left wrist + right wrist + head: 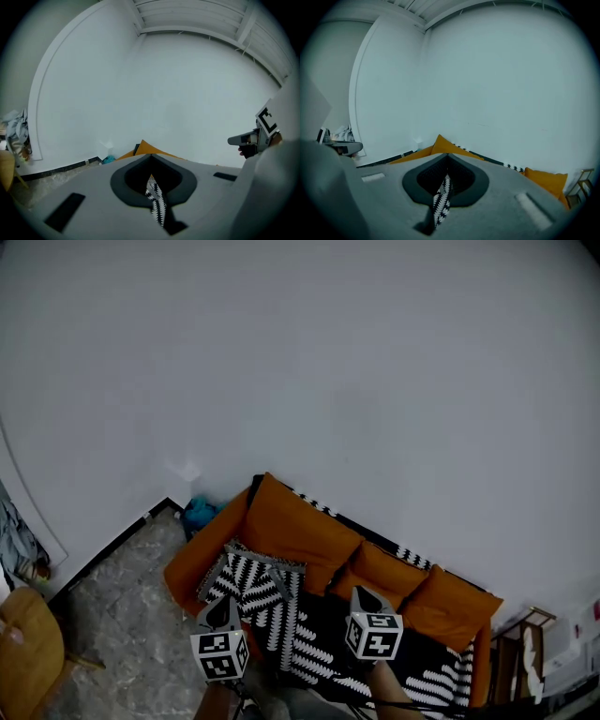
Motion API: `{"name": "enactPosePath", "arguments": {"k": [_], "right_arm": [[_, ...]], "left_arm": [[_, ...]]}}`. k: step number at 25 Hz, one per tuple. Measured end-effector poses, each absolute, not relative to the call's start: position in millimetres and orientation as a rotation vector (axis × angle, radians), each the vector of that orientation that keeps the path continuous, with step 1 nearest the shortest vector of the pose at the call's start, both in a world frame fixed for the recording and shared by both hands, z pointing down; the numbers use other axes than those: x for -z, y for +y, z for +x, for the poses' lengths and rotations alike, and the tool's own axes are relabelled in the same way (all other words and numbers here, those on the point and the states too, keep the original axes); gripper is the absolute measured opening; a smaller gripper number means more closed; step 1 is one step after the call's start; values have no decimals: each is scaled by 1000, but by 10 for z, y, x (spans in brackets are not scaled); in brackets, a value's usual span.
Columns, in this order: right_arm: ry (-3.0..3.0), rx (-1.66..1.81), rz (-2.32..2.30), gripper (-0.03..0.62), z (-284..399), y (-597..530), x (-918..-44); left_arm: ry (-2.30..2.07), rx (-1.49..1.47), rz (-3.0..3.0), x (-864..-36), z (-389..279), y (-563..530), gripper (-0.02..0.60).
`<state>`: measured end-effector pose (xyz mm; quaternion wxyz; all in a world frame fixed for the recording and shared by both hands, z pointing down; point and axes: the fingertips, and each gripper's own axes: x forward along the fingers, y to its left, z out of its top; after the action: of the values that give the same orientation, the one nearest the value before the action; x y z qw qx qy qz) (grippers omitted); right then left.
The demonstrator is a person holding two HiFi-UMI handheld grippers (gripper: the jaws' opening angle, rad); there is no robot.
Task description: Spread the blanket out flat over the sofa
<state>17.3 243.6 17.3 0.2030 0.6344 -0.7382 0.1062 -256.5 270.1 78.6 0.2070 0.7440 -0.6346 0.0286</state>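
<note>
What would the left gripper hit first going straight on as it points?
Probably the orange sofa, its back seen just past the left gripper, which is shut on the blanket; the white wall lies behind it. Depth is unclear.

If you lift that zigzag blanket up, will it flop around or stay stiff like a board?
Probably floppy: the blanket lies in folds and bunches on the sofa. It likely squashes thin too, since the left gripper and right gripper are each shut on a narrow strip of it. It may be fairly light, though the pictures can't settle that.

Left claw [225,602] and right claw [360,592] look grey, square-marked.
</note>
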Motion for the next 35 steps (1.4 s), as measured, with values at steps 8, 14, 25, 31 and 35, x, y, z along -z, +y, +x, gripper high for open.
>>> {"name": "enactPosePath", "arguments": {"k": [8, 14, 25, 31, 35], "right_arm": [[-2057, -267, 1739, 5, 91, 2169, -248], [-2060, -307, 1750, 5, 168, 1930, -399], [-2008, -364, 1797, 5, 551, 1600, -647], [-1973, -428, 1810, 5, 845, 1376, -903], [-1952, -476, 1804, 5, 1002, 1215, -1142]], "left_arm": [[-1804, -90, 2028, -853, -2696, 2621, 3], [-1803, -140, 2033, -927, -2601, 2381, 3], [-1686, -272, 2114, -1136, -2007, 1831, 3], [-1628, -365, 2144, -1315, -1616, 1528, 3], [-1589, -422, 2142, -1492, -1403, 1351, 3]]}}
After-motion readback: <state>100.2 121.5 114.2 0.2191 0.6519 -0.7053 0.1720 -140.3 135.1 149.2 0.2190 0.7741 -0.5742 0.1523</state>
